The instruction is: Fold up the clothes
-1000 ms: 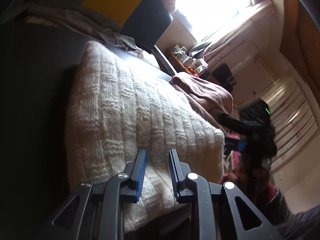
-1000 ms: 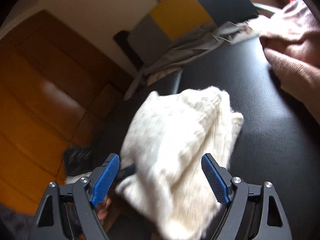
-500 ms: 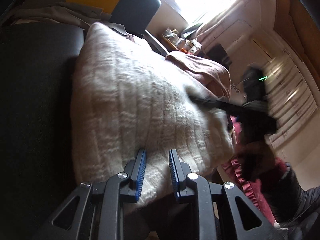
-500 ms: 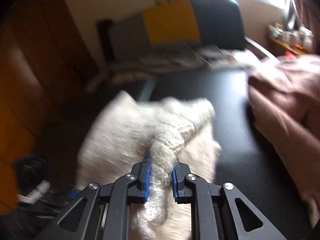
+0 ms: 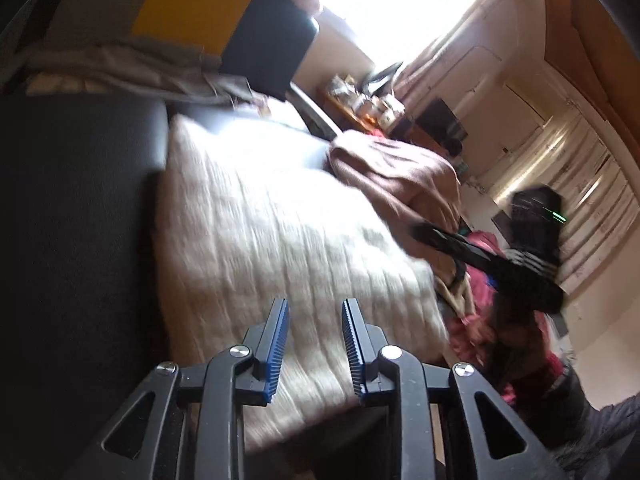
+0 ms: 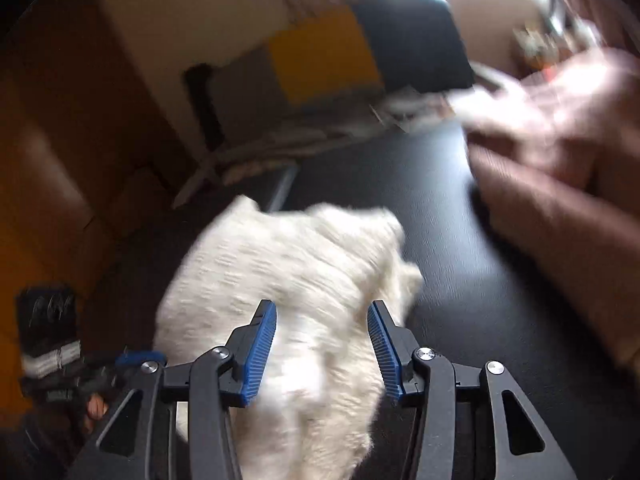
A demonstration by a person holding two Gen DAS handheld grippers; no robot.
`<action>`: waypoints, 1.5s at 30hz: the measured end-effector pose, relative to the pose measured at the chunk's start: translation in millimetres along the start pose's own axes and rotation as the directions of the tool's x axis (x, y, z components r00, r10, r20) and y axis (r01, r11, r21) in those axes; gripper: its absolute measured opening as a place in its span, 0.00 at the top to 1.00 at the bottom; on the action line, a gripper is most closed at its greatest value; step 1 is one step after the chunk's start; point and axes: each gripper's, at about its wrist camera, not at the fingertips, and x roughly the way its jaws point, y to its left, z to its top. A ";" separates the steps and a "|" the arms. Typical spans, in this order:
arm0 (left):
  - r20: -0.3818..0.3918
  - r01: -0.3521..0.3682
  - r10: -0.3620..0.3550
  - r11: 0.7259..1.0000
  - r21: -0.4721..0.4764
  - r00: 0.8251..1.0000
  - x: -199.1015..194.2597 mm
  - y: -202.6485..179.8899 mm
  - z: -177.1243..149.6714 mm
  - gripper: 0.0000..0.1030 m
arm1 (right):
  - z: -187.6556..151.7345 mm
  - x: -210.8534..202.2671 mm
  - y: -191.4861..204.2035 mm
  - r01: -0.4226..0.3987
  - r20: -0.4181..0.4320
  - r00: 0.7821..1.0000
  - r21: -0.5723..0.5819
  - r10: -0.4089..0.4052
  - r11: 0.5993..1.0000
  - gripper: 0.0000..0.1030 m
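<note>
Both tools, left [image 5: 314, 354] and right [image 6: 322, 354], have just released the white sweater [image 5: 280, 240], jaws spreading, this fold apparently laid.

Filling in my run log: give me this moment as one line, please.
task: fold clothes | left gripper: opening over cream knit sweater | right gripper: opening, sweater between fingers | pink garment: beside

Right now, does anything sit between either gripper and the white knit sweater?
Nothing visible does. The white knit sweater lies right under the left gripper and between the opening jaws of the right gripper. The pink garment lies off to the side.
</note>
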 end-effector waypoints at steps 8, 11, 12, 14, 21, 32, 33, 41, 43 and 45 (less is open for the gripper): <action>-0.048 -0.086 0.090 0.993 0.078 0.995 25.7 1.7 22.4 0.68 | -41.1 19.3 33.3 0.030 -0.173 0.982 -0.275 -0.080 0.961 0.53; -0.079 -0.085 0.093 0.992 0.094 0.993 45.1 0.9 0.8 0.68 | -82.6 17.8 8.6 0.058 -0.171 0.980 -0.239 -0.101 0.969 0.53; -0.067 -0.079 0.085 0.994 0.080 0.994 44.4 2.1 -4.3 0.68 | -89.7 11.1 2.1 0.062 -0.146 0.985 -0.212 -0.094 0.975 0.53; -0.051 -0.083 0.086 0.995 0.056 0.995 42.0 3.4 -5.2 0.68 | -94.1 6.1 -11.0 0.054 -0.118 0.991 -0.127 -0.069 0.991 0.53; 0.010 -0.052 0.052 0.998 0.042 0.999 11.3 4.8 21.9 0.67 | -82.3 3.1 -12.6 0.070 -0.125 0.988 -0.153 -0.089 0.986 0.48; 0.001 -0.121 0.123 0.974 0.189 0.992 34.1 18.2 103.6 0.67 | 16.3 23.0 20.7 0.072 0.001 0.997 -0.191 -0.074 0.979 0.26; -0.016 -0.120 0.126 0.973 0.197 0.992 43.0 20.9 109.0 0.67 | 23.4 32.4 21.6 0.078 -0.001 0.997 -0.194 -0.079 0.978 0.26; -0.195 -0.181 0.233 0.950 0.254 0.953 120.4 36.9 98.9 0.66 | -6.3 71.6 -5.2 0.138 -0.034 0.989 -0.110 -0.142 0.984 0.24; -0.148 -0.261 0.306 0.929 0.263 0.940 125.2 28.2 93.4 0.65 | -12.7 70.0 -8.5 0.138 -0.004 0.990 -0.115 -0.139 0.984 0.24; -0.106 -0.324 0.361 0.910 0.260 0.927 129.9 22.5 88.9 0.65 | -15.4 70.3 -10.3 0.140 0.014 0.990 -0.123 -0.139 0.982 0.24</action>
